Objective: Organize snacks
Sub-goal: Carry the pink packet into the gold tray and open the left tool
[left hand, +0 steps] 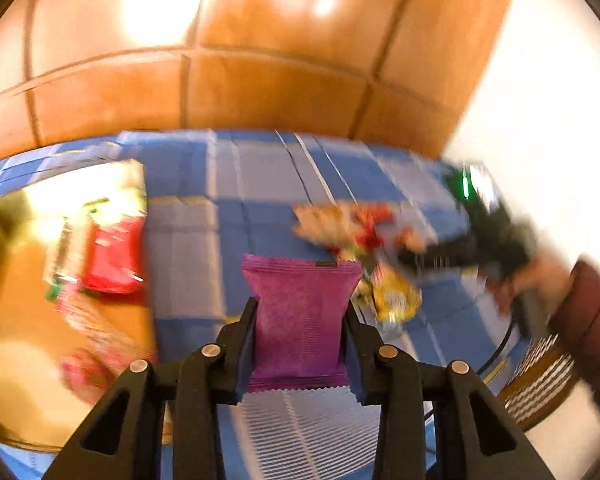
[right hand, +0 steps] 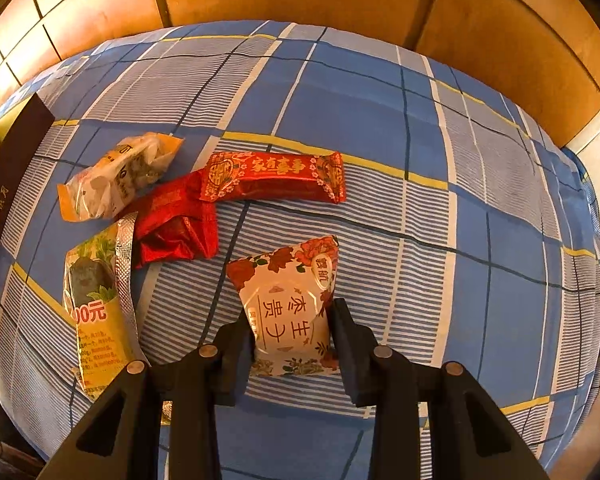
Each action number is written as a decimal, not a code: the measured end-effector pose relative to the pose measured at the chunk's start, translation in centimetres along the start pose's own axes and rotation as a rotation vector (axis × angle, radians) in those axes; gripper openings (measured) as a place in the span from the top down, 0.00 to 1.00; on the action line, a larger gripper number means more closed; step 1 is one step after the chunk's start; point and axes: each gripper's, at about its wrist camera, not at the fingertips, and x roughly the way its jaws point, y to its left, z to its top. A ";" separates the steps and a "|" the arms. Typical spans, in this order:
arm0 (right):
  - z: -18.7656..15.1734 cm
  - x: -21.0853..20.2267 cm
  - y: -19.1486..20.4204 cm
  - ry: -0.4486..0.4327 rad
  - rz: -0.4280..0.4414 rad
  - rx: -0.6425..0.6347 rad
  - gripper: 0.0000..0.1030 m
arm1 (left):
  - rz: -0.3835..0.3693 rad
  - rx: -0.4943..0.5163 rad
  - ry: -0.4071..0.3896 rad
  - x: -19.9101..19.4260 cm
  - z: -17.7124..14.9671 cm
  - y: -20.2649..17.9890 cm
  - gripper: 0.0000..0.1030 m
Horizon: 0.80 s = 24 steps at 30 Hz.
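Over on the left there was a box with a red packet already lying in it. The left gripper had its fingers pinched on a purple snack pouch, held up off the blue checked cloth. Looked like a light, crinkly foil thing, probably slippery, so squeezing across the middle seemed the safe bet.

Moving right, the loose pile sat on the cloth: a yellow leafy packet, a crumpled red wrapper, a clear-and-orange bag and a long red bar.

The right gripper was clamped on the flowered white pouch, lying apart from the pile, so nothing crowded it.
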 end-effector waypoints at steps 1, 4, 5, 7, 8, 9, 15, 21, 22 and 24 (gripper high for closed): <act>-0.1 0.1 0.2 -0.002 -0.002 -0.002 0.65 | 0.013 -0.032 -0.018 -1.0 0.7 1.2 0.63; -0.2 0.0 0.7 -0.010 -0.013 -0.015 0.65 | 0.064 -0.123 -0.038 -3.2 2.2 5.1 0.63; -0.2 0.0 0.8 -0.011 -0.016 -0.021 0.65 | 0.083 -0.158 -0.040 -3.7 2.5 6.5 0.63; -0.3 0.0 1.3 -0.015 -0.026 -0.031 0.65 | 0.156 -0.230 -0.028 -4.4 3.0 10.1 0.63; -0.3 0.0 1.5 -0.017 -0.032 -0.038 0.65 | 0.202 -0.253 -0.014 -4.4 3.1 11.5 0.63; -0.4 0.1 1.7 -0.018 -0.035 -0.043 0.65 | 0.237 -0.275 0.003 -4.3 3.2 13.0 0.63; -0.4 0.1 2.8 -0.021 -0.048 -0.060 0.65 | 0.343 -0.355 0.052 -2.2 3.8 19.0 0.63; -0.5 0.0 3.1 -0.021 -0.047 -0.058 0.65 | 0.388 -0.365 0.095 0.8 4.8 21.9 0.63; -0.5 0.0 3.1 -0.022 -0.047 -0.057 0.65 | 0.391 -0.358 0.095 1.5 5.3 22.3 0.62; -0.5 0.0 3.1 -0.022 -0.049 -0.060 0.65 | 0.418 -0.346 0.098 2.6 5.9 22.8 0.62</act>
